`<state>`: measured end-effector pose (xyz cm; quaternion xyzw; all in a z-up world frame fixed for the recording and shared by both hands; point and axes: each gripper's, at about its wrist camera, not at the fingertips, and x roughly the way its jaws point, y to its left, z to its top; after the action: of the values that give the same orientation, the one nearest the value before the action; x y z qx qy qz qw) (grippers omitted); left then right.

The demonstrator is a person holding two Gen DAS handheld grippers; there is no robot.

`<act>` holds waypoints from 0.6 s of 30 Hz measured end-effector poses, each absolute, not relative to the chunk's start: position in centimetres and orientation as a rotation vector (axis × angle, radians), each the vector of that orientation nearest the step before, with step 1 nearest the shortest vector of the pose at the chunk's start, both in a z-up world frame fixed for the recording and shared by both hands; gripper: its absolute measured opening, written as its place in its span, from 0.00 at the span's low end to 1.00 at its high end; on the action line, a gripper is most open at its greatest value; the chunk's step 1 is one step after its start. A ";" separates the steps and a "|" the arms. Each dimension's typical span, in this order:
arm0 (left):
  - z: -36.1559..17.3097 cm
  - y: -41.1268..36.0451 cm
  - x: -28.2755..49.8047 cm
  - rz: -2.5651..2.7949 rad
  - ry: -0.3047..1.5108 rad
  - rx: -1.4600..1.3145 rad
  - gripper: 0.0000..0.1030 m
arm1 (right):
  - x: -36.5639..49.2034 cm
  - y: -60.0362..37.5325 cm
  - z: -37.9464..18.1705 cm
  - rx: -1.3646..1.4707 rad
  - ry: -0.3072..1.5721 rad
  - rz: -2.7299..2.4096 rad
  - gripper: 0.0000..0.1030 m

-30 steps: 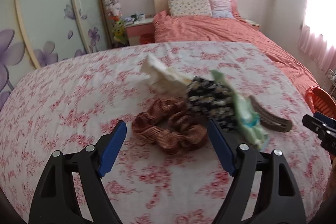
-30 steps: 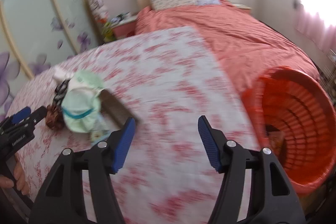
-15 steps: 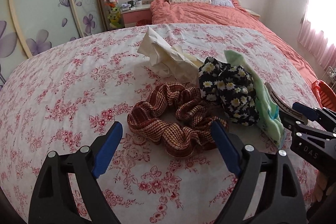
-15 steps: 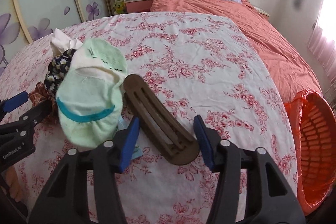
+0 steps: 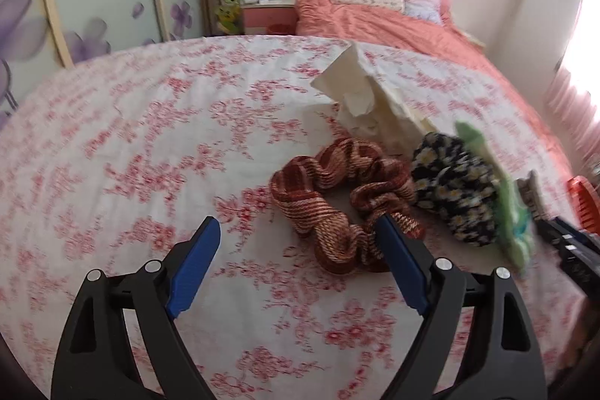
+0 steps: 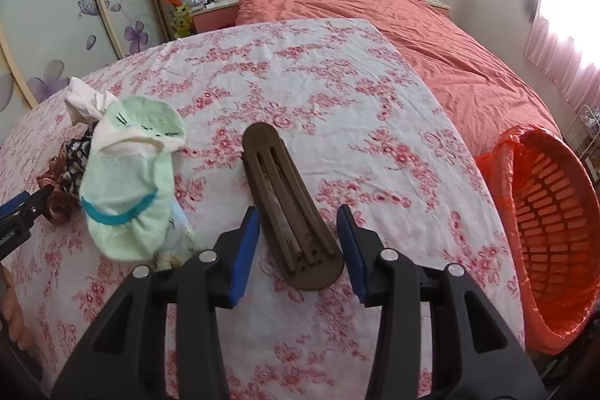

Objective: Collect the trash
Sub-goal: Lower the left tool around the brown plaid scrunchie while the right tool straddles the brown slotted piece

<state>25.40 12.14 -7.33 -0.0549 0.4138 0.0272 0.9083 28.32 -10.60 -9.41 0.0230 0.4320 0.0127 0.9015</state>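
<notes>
Using the brown hair clip as my reference, it lies flat on the floral sheet, long axis running away from the right camera.

Right gripper: jaws at a medium gap and closing, straddling the near end of the clip. Blue pads sit either side of it, small gaps visible on both sides, so no grip that I can see.

Just left of the clip: a pale green sock with a teal band, lying on top of a pile. Further left of the clip behind the sock: a black daisy-print scrunchie, a brown striped scrunchie, and crumpled white tissue at the far end of the pile.

Left gripper: jaws wide, nothing between them but sheet. Its right pad overlaps the near edge of the brown striped scrunchie in view; contact I cannot tell. Left camera view is motion-blurred.

Well right of the clip, off the sheet's edge: an orange slatted basket with an orange liner, mouth tilted toward the bed.
</notes>
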 end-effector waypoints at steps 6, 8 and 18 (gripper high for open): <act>-6.9 10.5 25.7 0.020 0.833 -0.094 0.90 | 29.3 -10.1 -9.4 0.084 0.891 0.055 0.47; -7.0 10.2 26.1 0.028 0.836 -0.073 0.92 | 29.5 -10.0 -9.4 0.086 0.891 0.058 0.48; -8.5 10.1 28.1 0.052 0.897 -0.084 0.78 | 30.2 -9.3 -9.5 0.036 0.883 0.027 0.38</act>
<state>28.14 10.09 -8.47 -0.0406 0.4333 0.0250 0.9000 30.19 -9.31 -9.54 0.0176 0.4274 0.0131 0.9038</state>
